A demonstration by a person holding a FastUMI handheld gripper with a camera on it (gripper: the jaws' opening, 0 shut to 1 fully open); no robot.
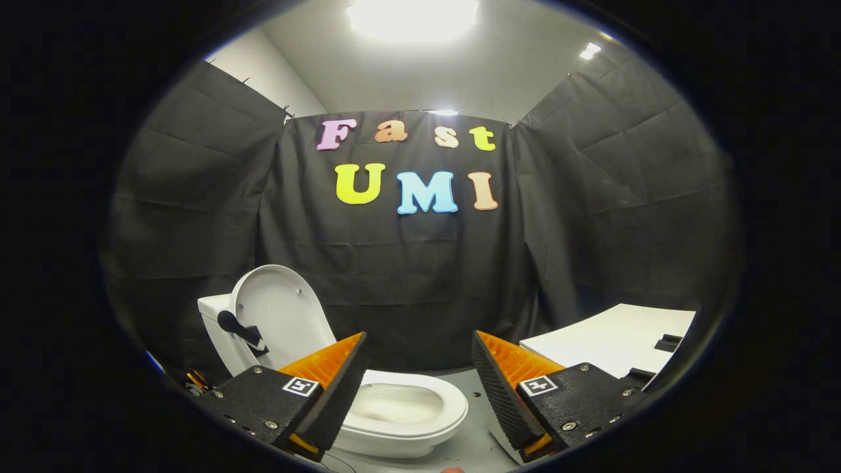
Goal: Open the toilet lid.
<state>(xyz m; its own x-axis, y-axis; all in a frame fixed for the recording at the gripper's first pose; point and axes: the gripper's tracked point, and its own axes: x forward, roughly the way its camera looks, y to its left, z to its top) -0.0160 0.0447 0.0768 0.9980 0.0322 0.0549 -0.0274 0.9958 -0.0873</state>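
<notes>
Fingers (416, 387) apart, raised lid (279, 312) beyond.

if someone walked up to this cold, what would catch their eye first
Probably the white toilet just ahead of the gripper, its lid already standing upright against the tank with the bowl exposed. Next, the gripper's two jaws, spread wide apart and holding nothing, framing the bowl between them. Off beyond the right jaw sits a flat white board against the black cloth wall.
</notes>
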